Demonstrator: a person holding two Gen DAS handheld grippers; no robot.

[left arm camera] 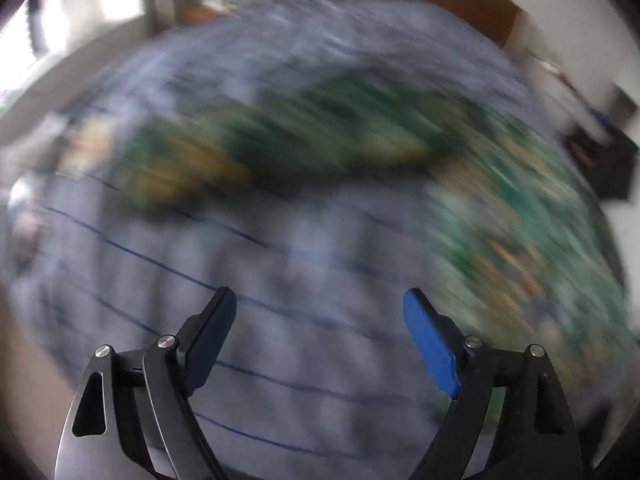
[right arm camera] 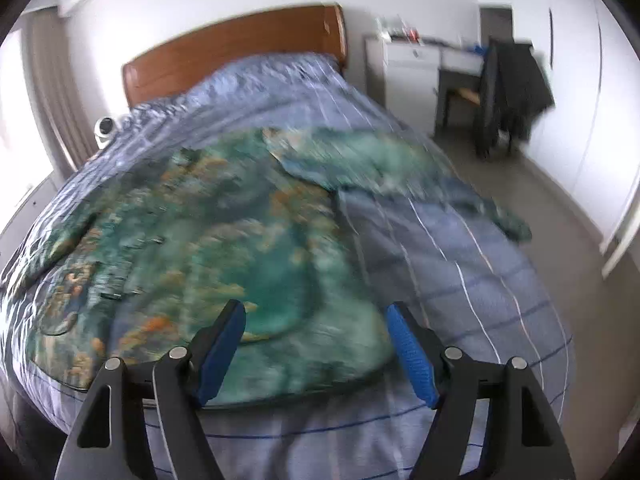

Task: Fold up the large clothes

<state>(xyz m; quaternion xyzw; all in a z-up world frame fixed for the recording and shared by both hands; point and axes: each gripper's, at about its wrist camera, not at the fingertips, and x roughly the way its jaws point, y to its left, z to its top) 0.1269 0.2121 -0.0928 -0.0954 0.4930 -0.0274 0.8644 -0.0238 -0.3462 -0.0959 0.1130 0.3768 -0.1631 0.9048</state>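
Green patterned garment (right arm camera: 208, 248) lies spread on the bed (right arm camera: 460, 264); left tool (left arm camera: 320, 300) and right tool (right arm camera: 316, 312) both gape, holding nothing

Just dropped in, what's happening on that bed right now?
A green patterned shirt lies spread on the blue striped duvet of the bed, not yet folded. The left gripper and right gripper are both open and hold nothing. The right hovers over the shirt's near hem; the left view is badly blurred.
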